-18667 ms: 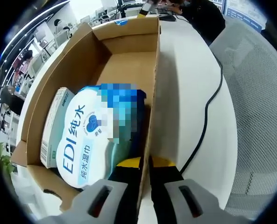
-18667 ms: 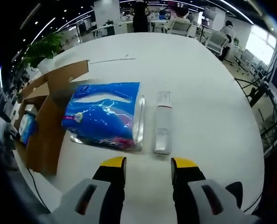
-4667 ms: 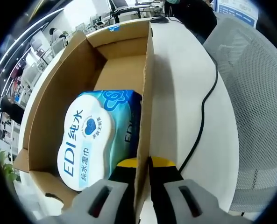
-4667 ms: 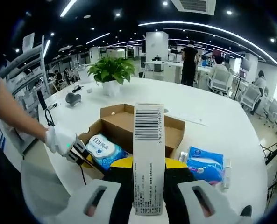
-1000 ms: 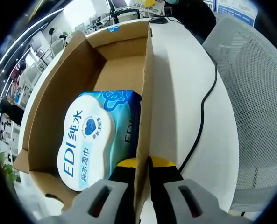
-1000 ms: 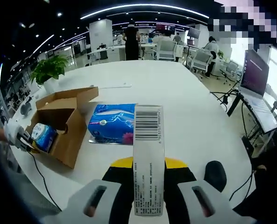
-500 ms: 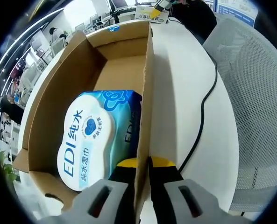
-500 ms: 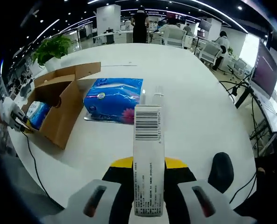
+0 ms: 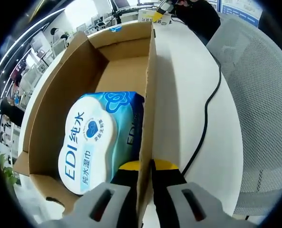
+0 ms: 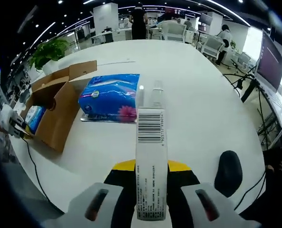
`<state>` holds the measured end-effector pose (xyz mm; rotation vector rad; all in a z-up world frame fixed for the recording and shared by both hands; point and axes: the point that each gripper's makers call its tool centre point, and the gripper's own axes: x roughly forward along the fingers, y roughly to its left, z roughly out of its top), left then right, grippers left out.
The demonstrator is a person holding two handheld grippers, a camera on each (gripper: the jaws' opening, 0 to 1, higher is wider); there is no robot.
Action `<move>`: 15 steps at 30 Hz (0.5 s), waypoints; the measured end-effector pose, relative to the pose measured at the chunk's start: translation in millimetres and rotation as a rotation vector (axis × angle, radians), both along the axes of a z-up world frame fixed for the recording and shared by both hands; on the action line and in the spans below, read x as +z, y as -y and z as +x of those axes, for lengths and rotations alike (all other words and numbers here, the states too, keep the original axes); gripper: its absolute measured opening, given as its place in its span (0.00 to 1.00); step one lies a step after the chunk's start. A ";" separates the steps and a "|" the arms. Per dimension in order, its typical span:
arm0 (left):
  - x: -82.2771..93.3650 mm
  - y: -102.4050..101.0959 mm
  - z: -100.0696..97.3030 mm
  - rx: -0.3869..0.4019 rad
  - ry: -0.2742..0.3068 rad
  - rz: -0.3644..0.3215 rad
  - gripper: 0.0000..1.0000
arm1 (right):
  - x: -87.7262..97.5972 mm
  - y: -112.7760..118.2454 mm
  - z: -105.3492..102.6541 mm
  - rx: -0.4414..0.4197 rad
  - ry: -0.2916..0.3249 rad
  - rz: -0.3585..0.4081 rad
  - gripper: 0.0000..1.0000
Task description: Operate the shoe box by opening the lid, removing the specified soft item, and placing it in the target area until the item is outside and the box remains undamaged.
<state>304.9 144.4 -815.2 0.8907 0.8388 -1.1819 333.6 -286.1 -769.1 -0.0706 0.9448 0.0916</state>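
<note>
In the right gripper view, nearest: right claw [image 10: 150, 176] clamped on a slim white carton [image 10: 150, 161] with a barcode, held upright between the yellow-tipped jaws, long axis running straight away from the claw. Beyond it, white worktop [image 10: 202, 109], bare just ahead; a dark rounded object [image 10: 229, 176] off to the right. Farther ahead and slightly left, a clear slim packet [image 10: 156, 97] lying lengthwise, just beside a blue tissue pack [image 10: 110, 95]; both already outside the box. Probably the set-down zone: bare worktop straight ahead, short of the clear packet, so the carton likely to be laid down with its long axis parallel to that packet. Farther left, open shoe box [image 10: 55, 111], lid flap raised, with a light blue wipes pack [image 10: 34, 116] inside and the left claw [image 10: 18, 126] at its near wall. In the left gripper view, nearest: left claw [image 9: 144, 167] closed on the side wall of the shoe box [image 9: 149, 95], one jaw inside, one outside, steadying it. Just inside, the wipes pack [image 9: 91, 142] lying flat on the box floor, long axis along the box. Outside, a black cable [image 9: 209, 109] on the worktop [image 9: 179, 85], a mesh chair [image 9: 262, 109] beyond. Right claw well apart from the box; left claw the one on it.
</note>
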 end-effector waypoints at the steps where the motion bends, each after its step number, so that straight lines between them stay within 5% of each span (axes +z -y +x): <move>1: 0.1 0.0 -0.1 0.000 0.000 0.000 0.04 | -1.4 -0.3 0.5 -0.001 -0.006 0.002 0.19; 15: 0.0 0.5 -0.2 0.000 -0.001 -0.001 0.04 | -24.2 10.7 10.7 0.022 -0.088 -0.040 0.19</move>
